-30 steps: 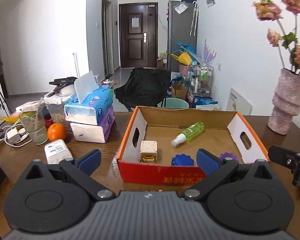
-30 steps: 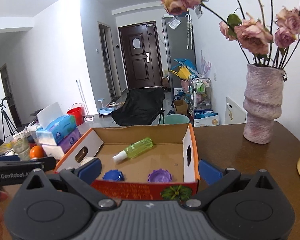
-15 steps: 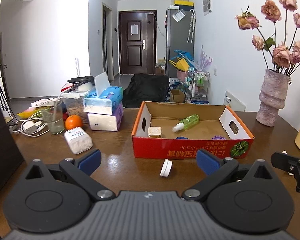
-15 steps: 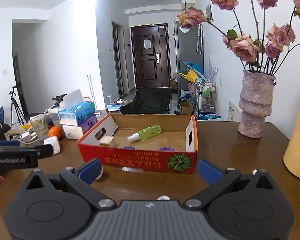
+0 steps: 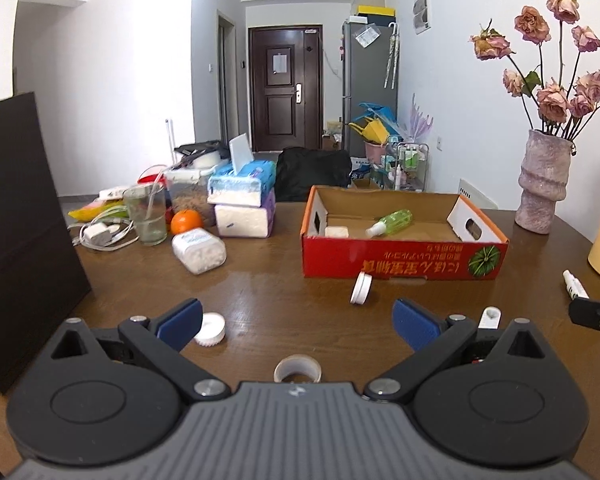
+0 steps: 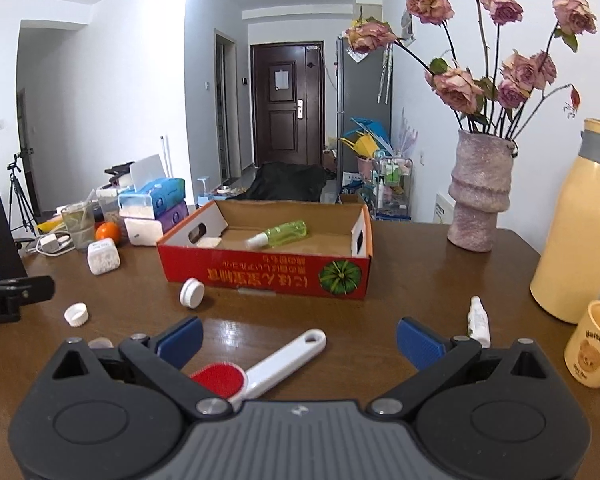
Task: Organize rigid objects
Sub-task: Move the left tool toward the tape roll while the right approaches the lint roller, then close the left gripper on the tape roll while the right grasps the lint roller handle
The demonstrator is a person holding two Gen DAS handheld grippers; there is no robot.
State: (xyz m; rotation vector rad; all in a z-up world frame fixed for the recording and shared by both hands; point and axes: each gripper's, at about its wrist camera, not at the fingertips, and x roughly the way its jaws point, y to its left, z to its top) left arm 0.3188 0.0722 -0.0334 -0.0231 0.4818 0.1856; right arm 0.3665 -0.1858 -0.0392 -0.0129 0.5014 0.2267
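Jaws spread wide on both grippers, nothing pinched in either. Right gripper (image 6: 298,338) poised low over the worktop (image 6: 400,280), directly above a white-handled brush with a red pad (image 6: 260,368). Long axis of that brush running diagonally: red pad near the left finger, handle loop out ahead and to the right, roughly between the two blue pads. Clearly the nearer hand for it; probably the next pick, best closed across the handle, not along it.

Left gripper (image 5: 298,322) off to the left, hovering over a clear tape ring (image 5: 297,368) just ahead of its body, a white ribbed cap (image 5: 210,329) beside its left finger.

Further out: a white round lid (image 6: 192,293) tipped on edge just before the red cardboard box (image 6: 264,278), and a small white dropper bottle (image 6: 479,321) lying near the right finger. Inside the box already, a green spray bottle (image 6: 278,235) on its side and a small white block (image 5: 336,232).

Beyond, untouched: vase of dried roses (image 6: 480,196), yellow thermos (image 6: 576,224), mug (image 6: 592,346), tissue packs (image 5: 244,204), an orange (image 5: 186,221).
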